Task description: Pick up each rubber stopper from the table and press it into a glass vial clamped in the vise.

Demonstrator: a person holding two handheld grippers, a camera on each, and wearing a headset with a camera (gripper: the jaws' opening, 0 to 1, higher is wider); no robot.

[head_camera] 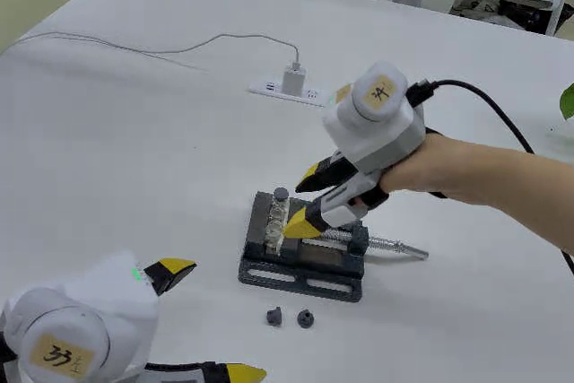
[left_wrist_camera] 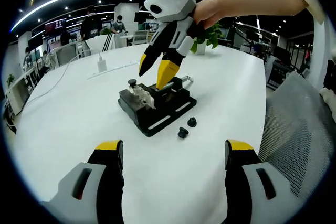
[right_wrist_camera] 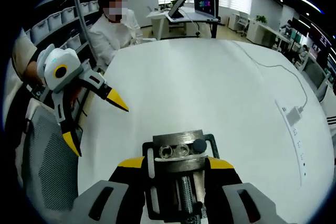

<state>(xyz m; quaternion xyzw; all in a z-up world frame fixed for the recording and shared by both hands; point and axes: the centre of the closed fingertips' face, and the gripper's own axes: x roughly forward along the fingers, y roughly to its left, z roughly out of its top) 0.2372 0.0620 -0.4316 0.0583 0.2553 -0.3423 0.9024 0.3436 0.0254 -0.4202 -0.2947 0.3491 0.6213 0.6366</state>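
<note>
A black vise [head_camera: 300, 262] stands mid-table with a row of glass vials [head_camera: 276, 221] clamped in it. A grey stopper [head_camera: 281, 194] caps the far vial; in the right gripper view the other two vials [right_wrist_camera: 175, 151] stand with bare mouths beside the capped one [right_wrist_camera: 199, 144]. Two loose stoppers [head_camera: 273, 316] [head_camera: 305, 318] lie just in front of the vise. My right gripper [head_camera: 300, 205] hovers open over the vials, nothing between its fingers. The left gripper [head_camera: 211, 320] rests open near the table's front edge, short of the loose stoppers [left_wrist_camera: 182, 132].
A white power strip with a charger [head_camera: 287, 89] and its cable lies behind the vise. A mesh chair [left_wrist_camera: 294, 135] stands at the table's side. A person in white [right_wrist_camera: 113, 30] sits at the far end.
</note>
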